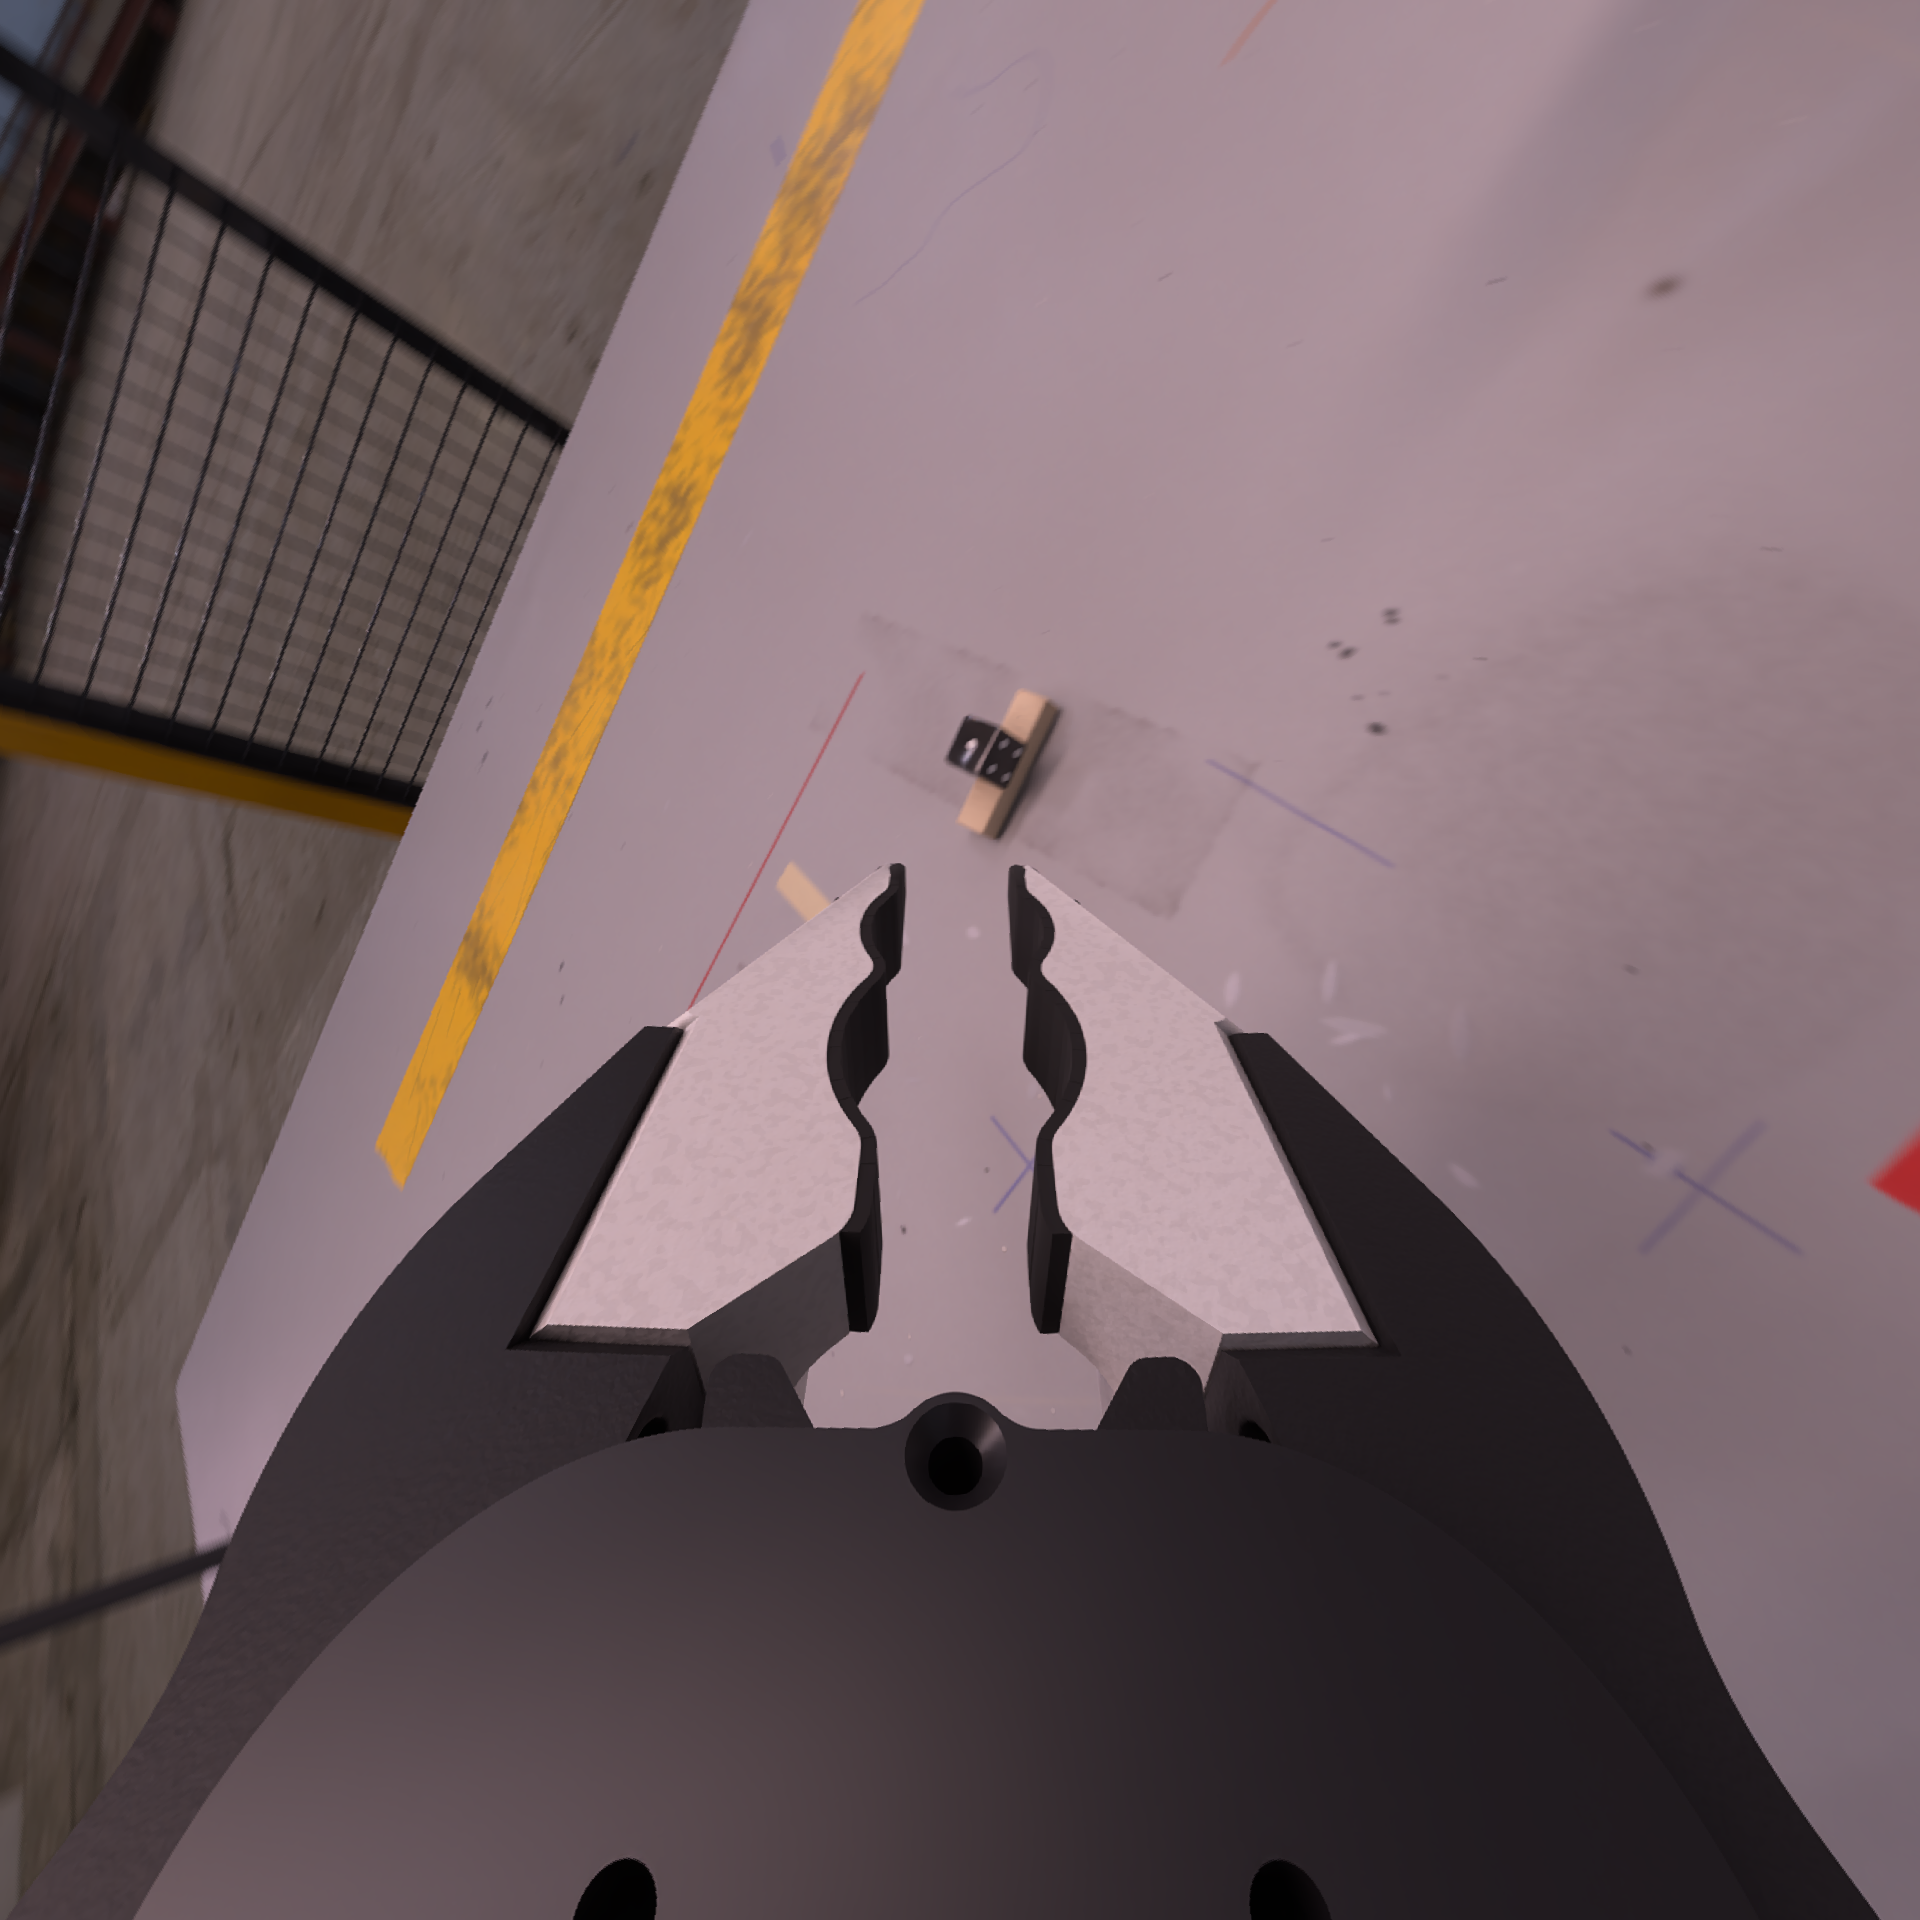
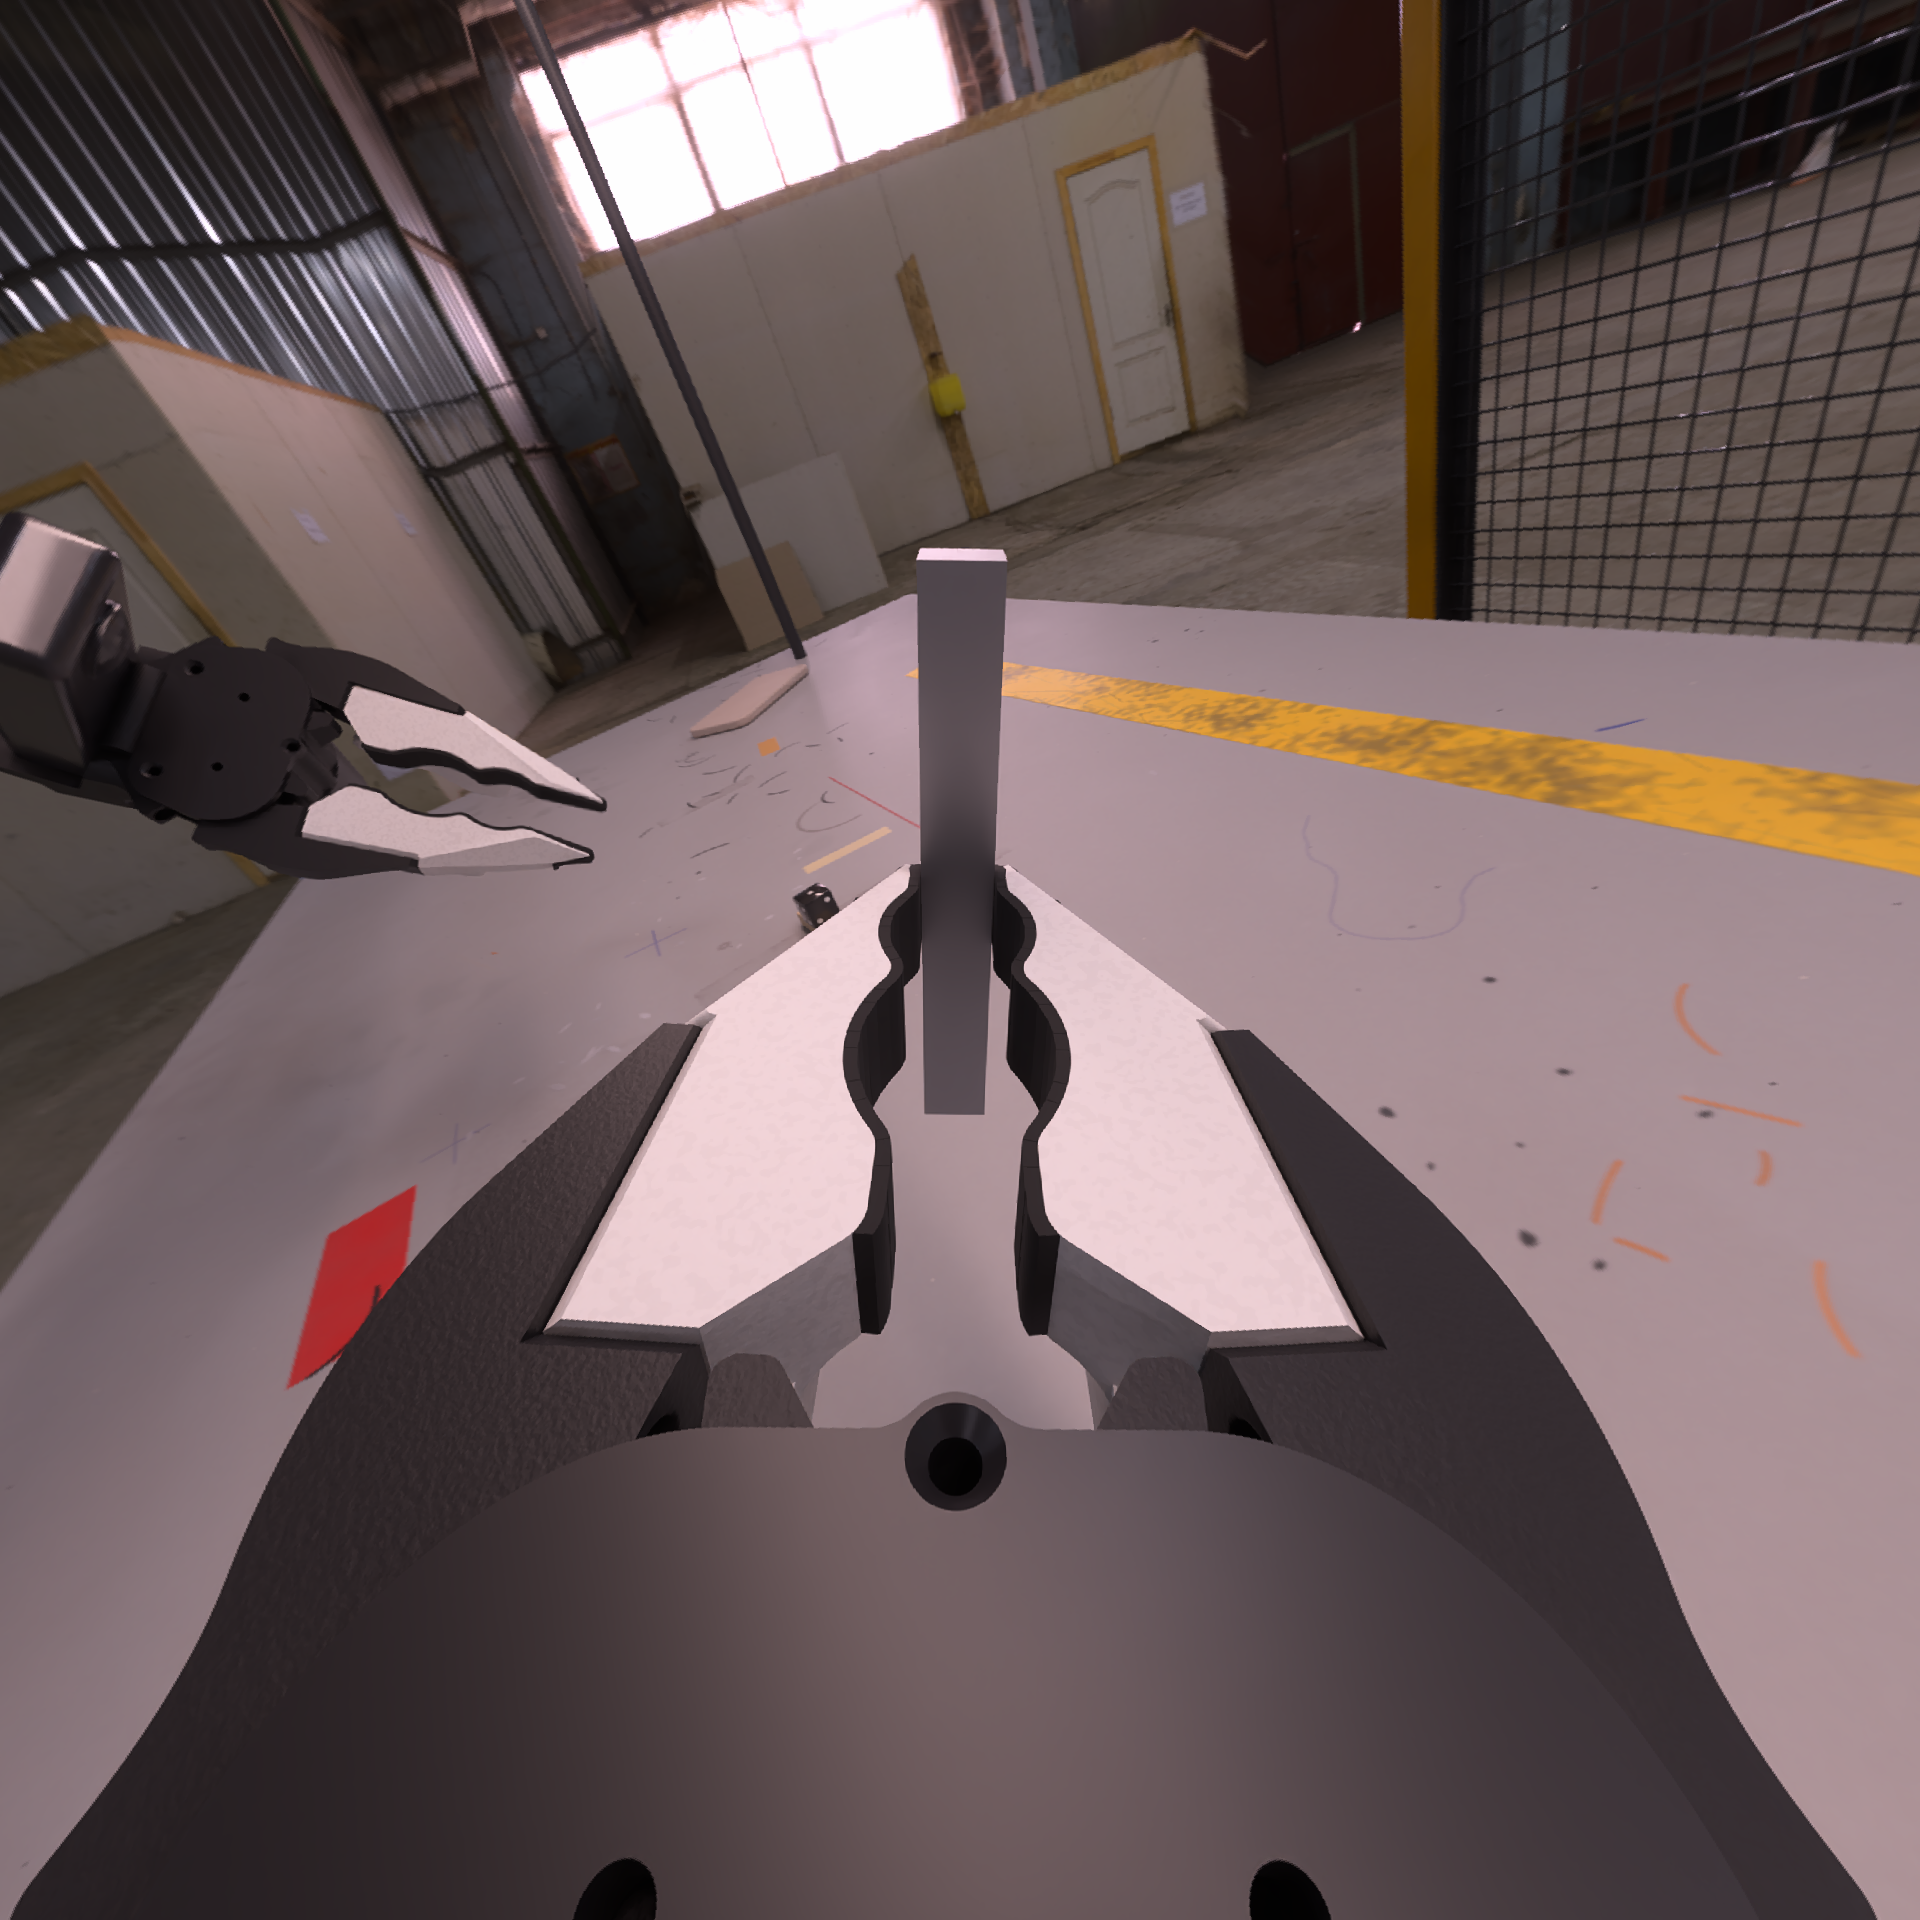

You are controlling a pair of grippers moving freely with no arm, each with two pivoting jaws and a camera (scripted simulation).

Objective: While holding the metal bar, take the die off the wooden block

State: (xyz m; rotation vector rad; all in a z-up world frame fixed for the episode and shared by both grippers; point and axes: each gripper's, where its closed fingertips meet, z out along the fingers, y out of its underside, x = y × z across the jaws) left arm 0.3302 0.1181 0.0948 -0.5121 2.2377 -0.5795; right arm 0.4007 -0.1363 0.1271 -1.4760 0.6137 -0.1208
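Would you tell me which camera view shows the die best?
The left wrist view: the black die sits in full sight on the wooden block, ahead of the open left gripper. The right wrist view shows only a small corner beside the right gripper holding the metal bar.

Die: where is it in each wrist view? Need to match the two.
Left wrist view: black die just above centre, on the wooden block, beyond the open left gripper.
Right wrist view: die left of centre, beside the right gripper.
Shared landmark: yellow stripe on the table.
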